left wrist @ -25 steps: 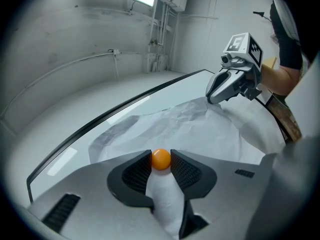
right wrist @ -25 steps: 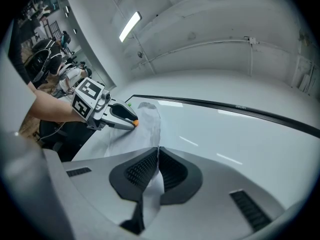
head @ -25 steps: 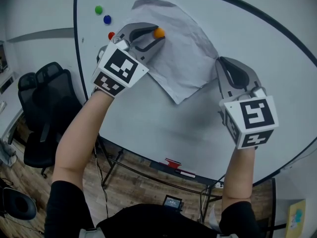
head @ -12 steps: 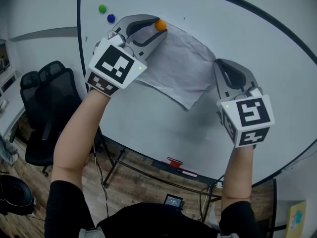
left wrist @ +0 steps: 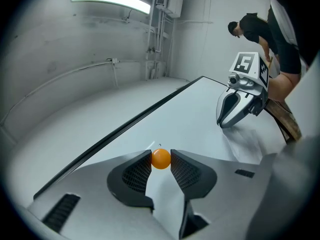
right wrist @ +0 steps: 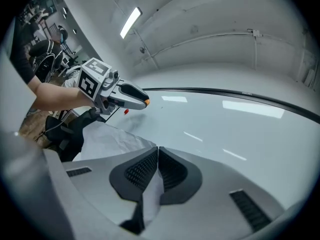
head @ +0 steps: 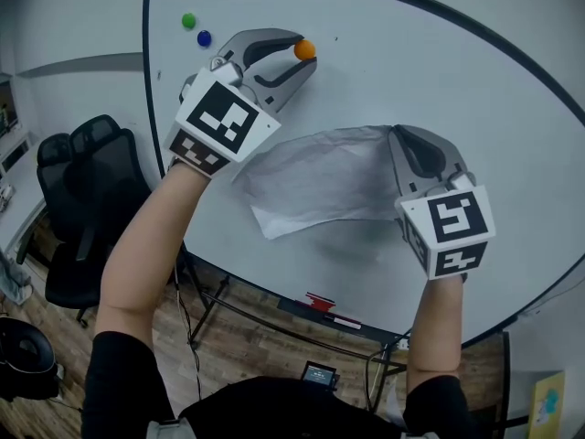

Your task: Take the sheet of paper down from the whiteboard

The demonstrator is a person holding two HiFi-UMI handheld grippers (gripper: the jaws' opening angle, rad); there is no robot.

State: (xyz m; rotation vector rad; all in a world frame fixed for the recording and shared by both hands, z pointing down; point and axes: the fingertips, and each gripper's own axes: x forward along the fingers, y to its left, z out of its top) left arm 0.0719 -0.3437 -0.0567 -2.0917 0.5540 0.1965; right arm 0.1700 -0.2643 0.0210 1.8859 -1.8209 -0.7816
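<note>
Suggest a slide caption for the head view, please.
Left gripper holds an orange magnet; right gripper pinches the loose paper at the whiteboard.

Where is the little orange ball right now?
In the head view the orange ball is pinched in the left gripper, near the whiteboard's top left, above the paper.

Your whiteboard [head: 439, 80] is smooth, glossy white and mirrors the ceiling lights. The sheet of paper [head: 315, 181] is thin, matt and creased all over. The orange ball [head: 304, 50] looks smooth with a slight sheen. Your left gripper [head: 300, 58] and right gripper [head: 395, 137] have smooth, satin grey plastic shells. Their pads [left wrist: 186, 171] are matt black with a fine grid texture. The floor [head: 55, 337] looks like wood planks.
</note>
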